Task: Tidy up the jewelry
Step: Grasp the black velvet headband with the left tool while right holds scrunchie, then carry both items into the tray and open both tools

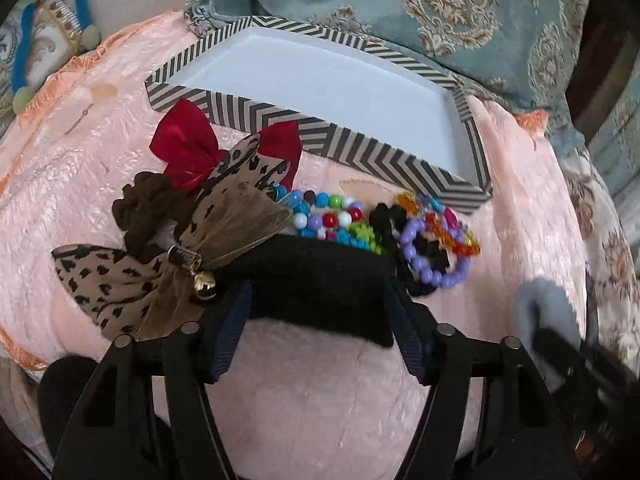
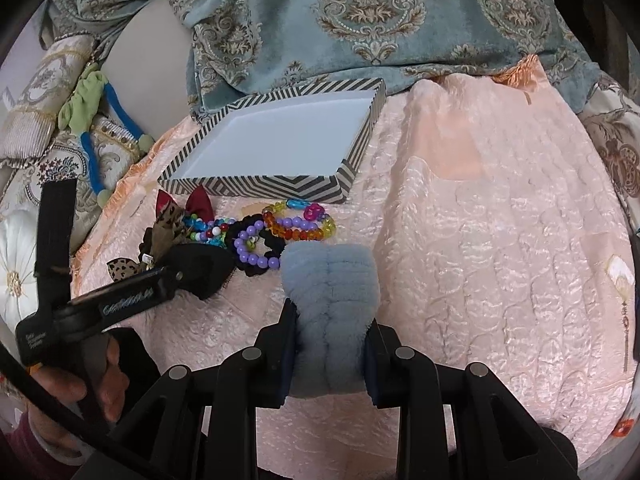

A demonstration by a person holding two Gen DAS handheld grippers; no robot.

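Note:
A striped chevron box with an empty white inside lies on the pink blanket; it also shows in the right wrist view. In front of it lies a heap: red bow, leopard bow, brown scrunchie, colourful bead bracelets, purple bead bracelet. My left gripper is shut on a black fabric headband. My right gripper is shut on a fluffy grey scrunchie, just right of the heap.
The pink blanket covers the bed. A blue patterned cushion lies behind the box. A green and blue cord toy lies at the left. The left gripper and hand show in the right wrist view.

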